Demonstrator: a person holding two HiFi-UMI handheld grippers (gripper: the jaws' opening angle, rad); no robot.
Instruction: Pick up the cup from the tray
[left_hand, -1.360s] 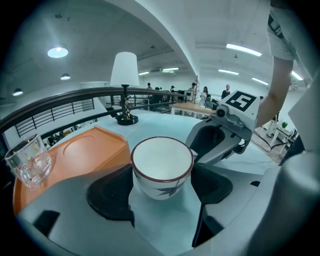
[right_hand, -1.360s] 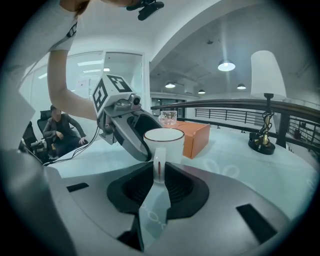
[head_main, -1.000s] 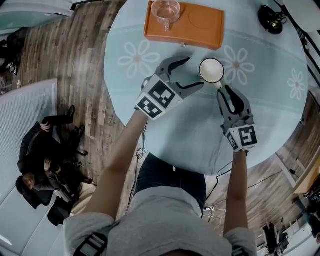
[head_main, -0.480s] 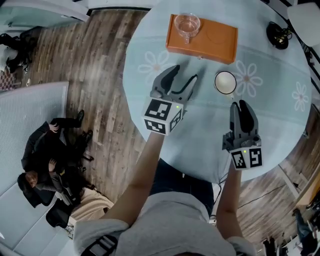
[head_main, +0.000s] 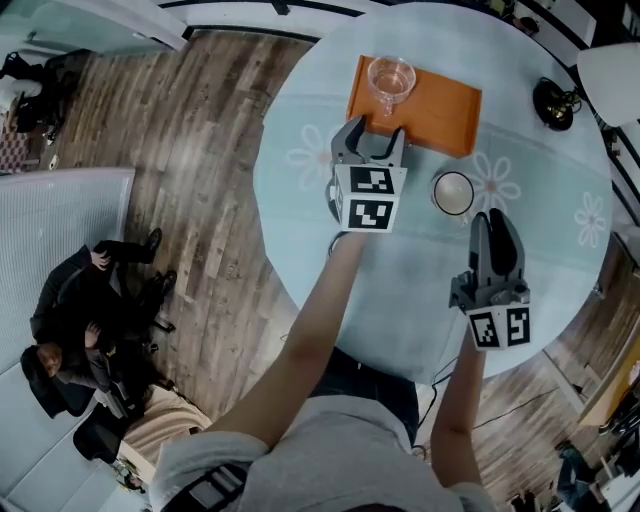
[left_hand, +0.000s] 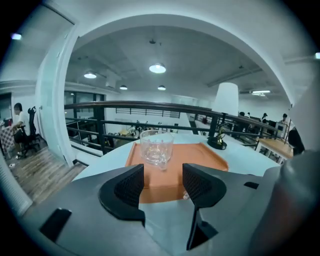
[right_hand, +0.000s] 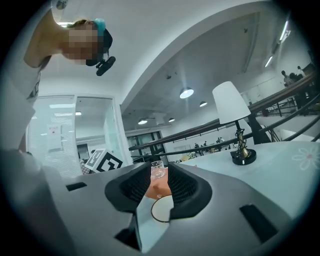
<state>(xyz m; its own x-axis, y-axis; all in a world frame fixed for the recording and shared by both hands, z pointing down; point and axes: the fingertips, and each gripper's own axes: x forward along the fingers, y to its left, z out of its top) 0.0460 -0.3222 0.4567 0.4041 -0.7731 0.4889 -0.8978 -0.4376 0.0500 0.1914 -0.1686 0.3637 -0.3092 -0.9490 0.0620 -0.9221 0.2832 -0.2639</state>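
I'm lining the left gripper (head_main: 372, 140) up just short of the tray's (head_main: 440, 112) near edge. Its jaws are standing apart and have just been closing in partway, with nothing between them. The glass cup (head_main: 390, 76) is sitting upright at the tray's left end, toward the bench's (head_main: 400, 290) far edge.

I'm keeping the right gripper (head_main: 495, 222) over the bench beside the white cup (head_main: 453, 192), its jaws narrowed to a slim gap and holding nothing.

What's worrying me is that narrowed left gap. It's looking close to the glass's width, so a fingertip could be catching the wall or the handle. That would be shoving the cup along the tray, or tipping it toward the far edge. Coming in low, I could also be nudging the tray's lip.

The clear glass is giving me trouble. I'm struggling to read its rim and walls, and I can't tell whether anything is inside. From the head view, the left gripper's marker cube is covering the bench beneath it. The lamp's (head_main: 553, 100) shade is running off the frame edge.
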